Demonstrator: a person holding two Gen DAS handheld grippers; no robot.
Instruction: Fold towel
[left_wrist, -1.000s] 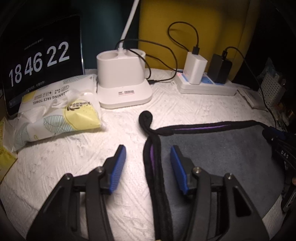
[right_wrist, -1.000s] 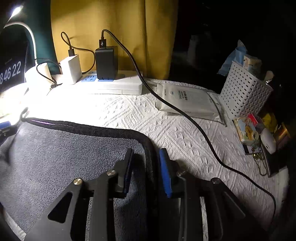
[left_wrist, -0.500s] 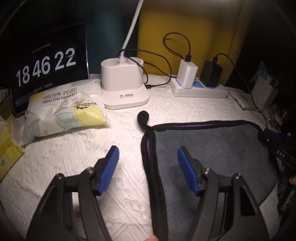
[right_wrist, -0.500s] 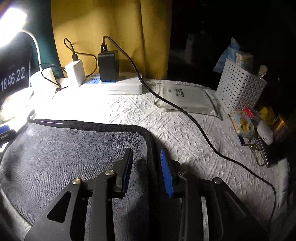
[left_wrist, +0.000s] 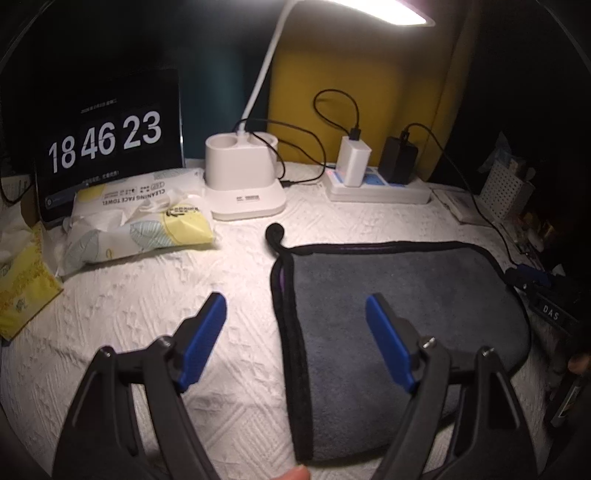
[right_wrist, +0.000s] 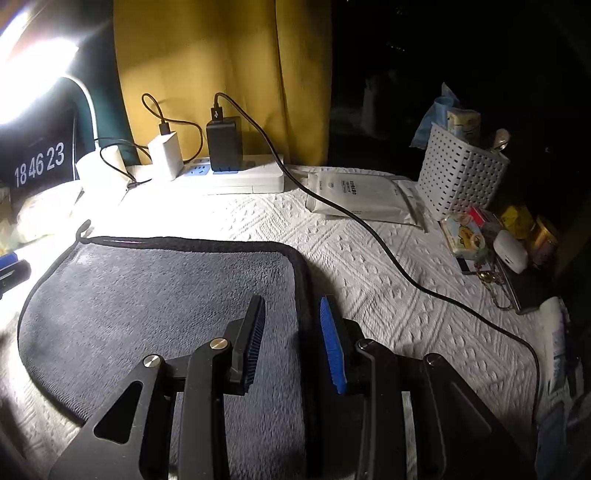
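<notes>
A grey towel (left_wrist: 399, 306) with a black border lies folded flat on the white textured table cover; it also shows in the right wrist view (right_wrist: 155, 306). My left gripper (left_wrist: 295, 332) is wide open above the towel's left edge, which runs between its blue pads, and holds nothing. My right gripper (right_wrist: 291, 339) is open a smaller way, its jaws straddling the towel's right border without clamping it. The right gripper's tip (left_wrist: 532, 277) shows at the towel's far right in the left wrist view.
At the back stand a clock screen (left_wrist: 103, 144), a lamp base (left_wrist: 243, 177) and a power strip (left_wrist: 376, 184) with chargers. A wipes pack (left_wrist: 136, 229) lies left. A black cable (right_wrist: 388, 254), a white pack (right_wrist: 362, 197), a white basket (right_wrist: 461, 177) and small items lie right.
My left gripper has opened wider and drawn back and up from the towel's left edge. My right gripper has opened a little and lifted. The towel has not moved.
</notes>
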